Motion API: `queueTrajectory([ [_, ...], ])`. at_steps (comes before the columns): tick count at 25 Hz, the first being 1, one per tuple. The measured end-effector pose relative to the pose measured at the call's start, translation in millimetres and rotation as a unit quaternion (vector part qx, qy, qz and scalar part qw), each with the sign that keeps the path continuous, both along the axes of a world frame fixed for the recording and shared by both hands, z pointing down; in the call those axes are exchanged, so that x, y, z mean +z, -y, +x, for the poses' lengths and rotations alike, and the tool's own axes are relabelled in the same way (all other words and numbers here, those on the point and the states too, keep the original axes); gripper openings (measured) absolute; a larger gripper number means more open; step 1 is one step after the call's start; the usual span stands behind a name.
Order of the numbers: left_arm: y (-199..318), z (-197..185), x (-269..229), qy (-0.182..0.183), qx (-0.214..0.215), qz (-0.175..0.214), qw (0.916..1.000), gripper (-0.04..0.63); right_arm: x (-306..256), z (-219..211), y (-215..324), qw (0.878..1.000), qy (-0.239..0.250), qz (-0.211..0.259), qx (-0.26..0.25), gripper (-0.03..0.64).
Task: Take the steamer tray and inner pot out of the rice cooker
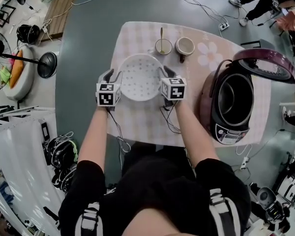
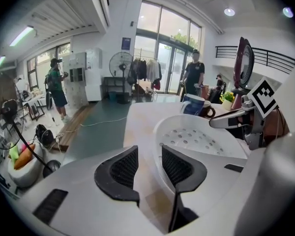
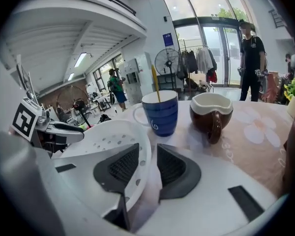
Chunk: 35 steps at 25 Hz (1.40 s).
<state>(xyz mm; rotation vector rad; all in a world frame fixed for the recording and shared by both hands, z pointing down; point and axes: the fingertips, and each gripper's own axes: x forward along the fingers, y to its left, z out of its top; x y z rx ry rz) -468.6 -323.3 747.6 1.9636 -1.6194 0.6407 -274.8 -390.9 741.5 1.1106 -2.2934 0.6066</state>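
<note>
Two grippers stand at opposite sides of the white steamer tray (image 1: 141, 76), and each has its jaws only a little apart. The left gripper (image 2: 148, 149) has the tray's rim between its pads, one jaw inside the tray and one outside, with a gap beside the rim, so nothing is pressed. The right gripper (image 3: 147, 146) straddles the other rim in the same loose way. The tray rests on the checked table (image 1: 147, 124), near a blue cup (image 1: 163, 45) and a brown cup (image 1: 185, 46). At the right side the rice cooker (image 1: 231, 127) stands with its lid (image 1: 265, 65) up, and the inner pot (image 1: 234, 100) sits inside it.
</note>
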Motion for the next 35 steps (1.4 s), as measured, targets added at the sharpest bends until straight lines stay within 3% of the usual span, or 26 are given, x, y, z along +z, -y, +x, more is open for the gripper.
queueTrajectory([
  [2,0,-8,-15,0.008,-0.015,0.021,0.9996,0.132,-16,1,3,1.0,0.014,0.019,0.008,0.121],
  [6,-6,-13,-60,0.022,-0.035,0.071,0.9966,0.132,-72,2,-2,0.997,0.045,0.068,0.011,0.121],
  [9,-11,-6,-106,0.033,-0.046,0.116,0.9917,0.132,-128,0,-10,0.989,0.058,0.133,-0.004,0.121],
  [16,-28,32,-233,0.068,-0.054,0.238,0.9674,0.114,-268,10,-44,0.953,0.136,0.269,-0.016,0.107],
  [19,-42,51,-281,0.062,-0.061,0.274,0.9577,0.056,-321,27,-60,0.934,0.164,0.319,-0.004,0.001],
  [24,-67,96,-328,0.043,-0.04,0.306,0.9504,0.003,-371,61,-91,0.912,0.191,0.362,0.01,0.0],
  [35,-79,208,-355,0.039,0.018,0.328,0.9438,0.003,-397,181,-119,0.903,0.144,0.399,0.07,0.0],
])
